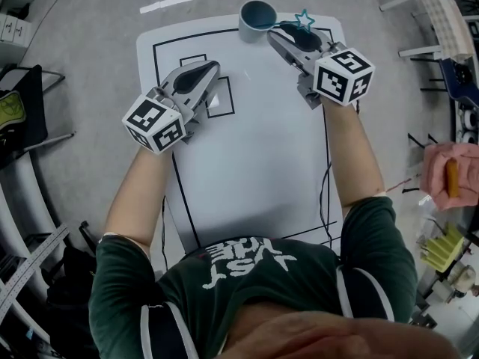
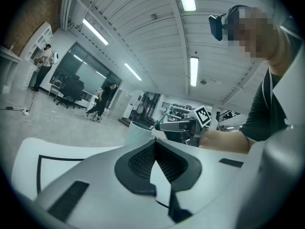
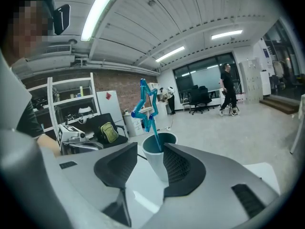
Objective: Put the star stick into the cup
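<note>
A grey cup (image 1: 258, 19) with a dark inside stands at the far edge of the white mat (image 1: 254, 170). The blue star stick (image 1: 304, 19) rests in it, leaning to the right with the star above the rim. In the right gripper view the stick (image 3: 147, 106) rises out of the cup (image 3: 158, 162) just ahead of my right gripper (image 3: 150, 157), which is open, pads apart and touching nothing. That gripper (image 1: 278, 32) sits right beside the cup. My left gripper (image 1: 213, 67) lies level over the mat's left part, shut and empty; from it the cup (image 2: 140, 130) shows ahead.
Black outlined boxes are printed on the mat (image 1: 202, 88). White tape strips (image 1: 166, 3) mark the grey floor beyond it. Chairs and gear stand at the right (image 1: 441, 21) and a dark bag at the left (image 1: 19, 103). People stand far off in the room (image 3: 228, 89).
</note>
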Available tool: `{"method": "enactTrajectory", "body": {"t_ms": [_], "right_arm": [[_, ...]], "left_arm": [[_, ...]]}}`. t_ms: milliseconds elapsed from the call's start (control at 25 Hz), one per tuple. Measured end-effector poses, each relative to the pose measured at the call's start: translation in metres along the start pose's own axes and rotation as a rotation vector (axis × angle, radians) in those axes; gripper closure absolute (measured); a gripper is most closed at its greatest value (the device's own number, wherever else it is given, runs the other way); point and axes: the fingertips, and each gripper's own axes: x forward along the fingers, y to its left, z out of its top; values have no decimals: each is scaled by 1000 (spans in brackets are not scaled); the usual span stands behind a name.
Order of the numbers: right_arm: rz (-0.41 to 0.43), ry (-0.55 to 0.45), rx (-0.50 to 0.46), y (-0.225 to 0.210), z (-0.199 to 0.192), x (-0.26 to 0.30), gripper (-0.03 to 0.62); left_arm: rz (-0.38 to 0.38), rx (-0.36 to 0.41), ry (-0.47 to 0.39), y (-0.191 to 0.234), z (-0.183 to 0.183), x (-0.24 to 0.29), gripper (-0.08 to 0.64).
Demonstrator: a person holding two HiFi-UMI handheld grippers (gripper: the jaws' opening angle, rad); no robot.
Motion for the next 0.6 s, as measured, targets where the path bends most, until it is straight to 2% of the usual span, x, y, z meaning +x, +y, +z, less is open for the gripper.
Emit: {"method": "enactTrajectory", "body": {"t_ms": [200,600], "right_arm": [[-7,8,1,6,5,-5,411],[-63,39,31,19,11,-41,411]], "left_arm": [[5,14,-11,-6,13,-6,551],[-4,48,-69,-38,67,-26,551]]}}
